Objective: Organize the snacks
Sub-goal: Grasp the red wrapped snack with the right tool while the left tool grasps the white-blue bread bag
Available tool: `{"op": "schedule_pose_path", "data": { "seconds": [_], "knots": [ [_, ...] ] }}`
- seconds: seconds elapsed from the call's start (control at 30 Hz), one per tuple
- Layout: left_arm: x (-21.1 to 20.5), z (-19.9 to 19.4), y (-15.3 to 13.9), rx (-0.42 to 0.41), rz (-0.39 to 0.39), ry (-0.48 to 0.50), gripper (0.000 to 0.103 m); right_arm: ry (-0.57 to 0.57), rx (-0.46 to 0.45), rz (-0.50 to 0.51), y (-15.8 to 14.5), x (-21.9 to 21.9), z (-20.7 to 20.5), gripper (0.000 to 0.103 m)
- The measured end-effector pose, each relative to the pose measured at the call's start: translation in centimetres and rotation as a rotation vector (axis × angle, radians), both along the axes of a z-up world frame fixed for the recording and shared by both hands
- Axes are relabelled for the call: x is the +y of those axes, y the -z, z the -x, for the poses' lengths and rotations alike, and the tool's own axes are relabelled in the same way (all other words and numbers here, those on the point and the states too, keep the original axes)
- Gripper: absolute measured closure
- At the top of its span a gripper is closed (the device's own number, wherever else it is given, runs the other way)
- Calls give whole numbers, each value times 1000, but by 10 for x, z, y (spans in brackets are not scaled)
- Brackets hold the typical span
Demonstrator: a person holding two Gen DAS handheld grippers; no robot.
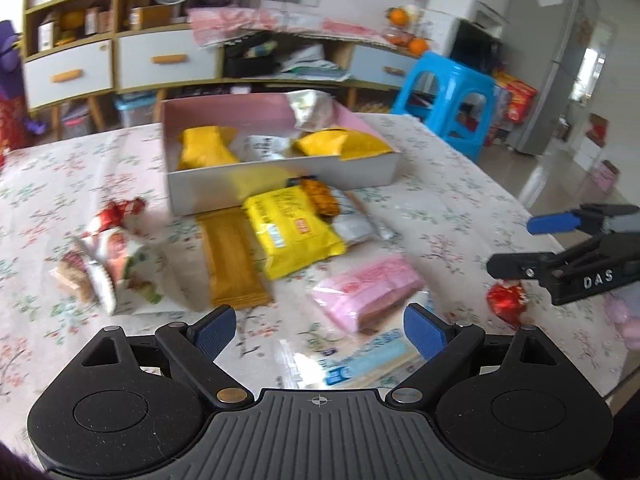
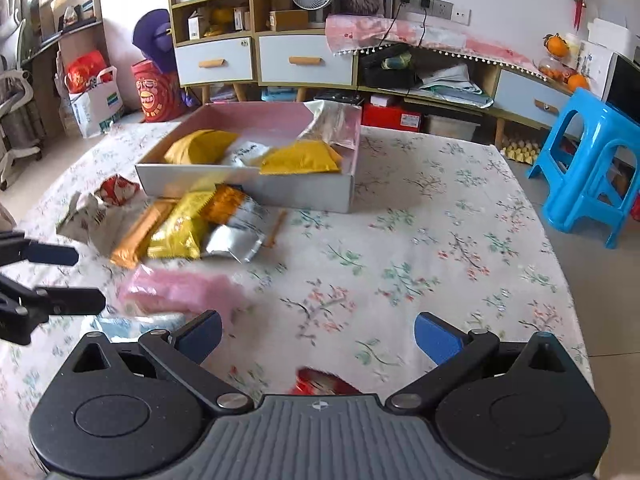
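Note:
A shallow box (image 1: 280, 184) (image 2: 256, 188) with a pink inside holds two yellow packets, a white one and a silver bag. Before it lie a yellow packet (image 1: 292, 236) (image 2: 180, 228), an orange-brown bar (image 1: 232, 264) (image 2: 138, 236), a silver packet (image 2: 236, 236) and a pink packet (image 1: 364, 292) (image 2: 180, 292). My left gripper (image 1: 320, 332) is open above a blue-and-clear packet (image 1: 360, 364), near the pink one. My right gripper (image 2: 316, 336) is open above the cloth, with a red wrapped snack (image 2: 324, 384) (image 1: 506, 300) just below it. Each gripper shows from the side in the other's view.
More wrapped snacks (image 1: 112, 264) (image 2: 100, 204) lie at the table's left. The table has a floral cloth (image 2: 440, 240). A blue plastic stool (image 2: 588, 168) (image 1: 448, 96) stands off the right edge. Cabinets and shelves line the far wall.

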State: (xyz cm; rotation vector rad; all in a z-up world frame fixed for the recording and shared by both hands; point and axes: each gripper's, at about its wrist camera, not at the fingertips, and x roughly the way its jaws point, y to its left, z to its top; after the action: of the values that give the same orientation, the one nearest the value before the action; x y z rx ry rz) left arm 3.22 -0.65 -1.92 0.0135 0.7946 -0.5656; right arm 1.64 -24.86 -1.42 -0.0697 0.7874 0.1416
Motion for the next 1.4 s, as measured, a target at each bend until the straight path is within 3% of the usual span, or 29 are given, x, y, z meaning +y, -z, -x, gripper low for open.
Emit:
{"op": "schedule_pose_path", "data": {
  "seconds": [0.17, 0.33, 0.5, 0.77, 1.1, 1.3, 1.4],
  "knots": [
    [-12, -1, 9, 31, 39, 97, 12, -24, -4, 2, -3, 0, 4, 9],
    [-20, 1, 13, 53, 32, 144, 14, -50, 58, -4, 4, 5, 3, 9],
    [-27, 6, 12, 69, 35, 205, 24, -35, 113, -33, 11, -3, 6, 10],
    [-31, 16, 12, 29, -32, 268, 31, -42, 183, -74, 21, -5, 10, 15],
    [-37, 18, 24, -40, -162, 232, 46, -54, 233, -12, 33, 5, 10, 31],
    [-31, 20, 25, -60, -154, 195, 60, -36, 219, -1, 31, 4, 5, 47],
    [-29, 22, 24, -66, -154, 183, 66, -33, 213, 0, 29, 6, 2, 60]
  ]
}}
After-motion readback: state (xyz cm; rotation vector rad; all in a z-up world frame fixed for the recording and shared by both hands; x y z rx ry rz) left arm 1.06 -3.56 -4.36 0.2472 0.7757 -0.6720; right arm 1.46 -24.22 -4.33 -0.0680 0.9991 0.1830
